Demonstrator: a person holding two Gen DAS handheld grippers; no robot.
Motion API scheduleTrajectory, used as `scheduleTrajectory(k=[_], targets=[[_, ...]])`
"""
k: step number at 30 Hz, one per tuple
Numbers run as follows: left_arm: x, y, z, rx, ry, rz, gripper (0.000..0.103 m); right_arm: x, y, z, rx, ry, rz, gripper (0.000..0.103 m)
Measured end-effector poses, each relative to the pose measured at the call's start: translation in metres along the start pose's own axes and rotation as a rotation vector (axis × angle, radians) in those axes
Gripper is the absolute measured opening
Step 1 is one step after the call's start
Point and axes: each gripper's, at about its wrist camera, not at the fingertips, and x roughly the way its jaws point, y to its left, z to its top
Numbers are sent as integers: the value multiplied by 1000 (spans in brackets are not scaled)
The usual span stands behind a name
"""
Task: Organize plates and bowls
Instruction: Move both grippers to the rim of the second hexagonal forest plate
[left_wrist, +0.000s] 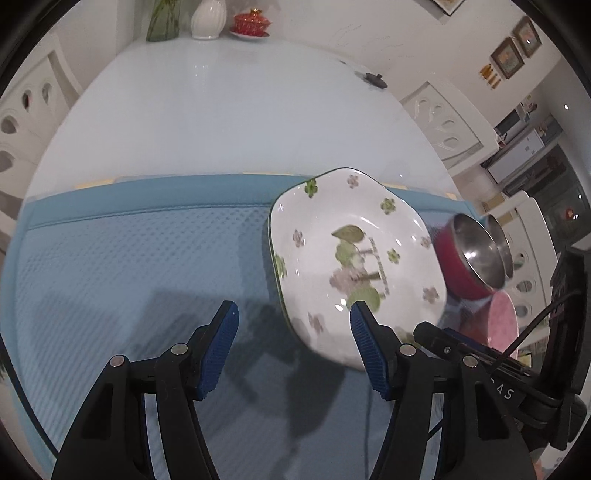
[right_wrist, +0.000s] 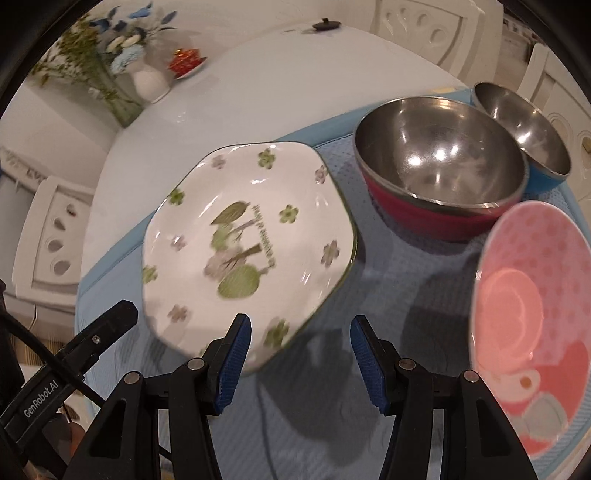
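glossy ceramic plate (right_wrist: 247, 236), shiny steel bowls (right_wrist: 439, 155), woven cloth mat (left_wrist: 129, 266).

white floral plate (right_wrist: 247, 236) is lying flat on the blue mat (green rim, tree print at centre). red-sided steel bowl (right_wrist: 439, 166) is sitting upright just right of it, blue-sided steel bowl (right_wrist: 524, 129) touching it behind. pink patterned bowl (right_wrist: 532, 317) is sitting nearest, right edge, empty.

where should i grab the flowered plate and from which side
Take the flowered plate by its raised rim at the near edge, coming from above and in front. It lies flat on the blue mat, so only the upturned lip gives a pinch: one finger over it, one under. The far right side is crowded by the red-sided steel bowl.
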Motion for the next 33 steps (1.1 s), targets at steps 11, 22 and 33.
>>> scheduleTrajectory(k=[11, 22, 33], targets=[[44, -9, 17, 110, 50, 41, 23, 29, -1, 17, -32, -21, -47, 54], [40, -3, 14, 195, 22, 93, 18, 21, 10, 1, -143, -79, -81, 36], [35, 9, 21, 153, 48, 45, 19, 21, 20, -19, -110, 12, 56, 36]])
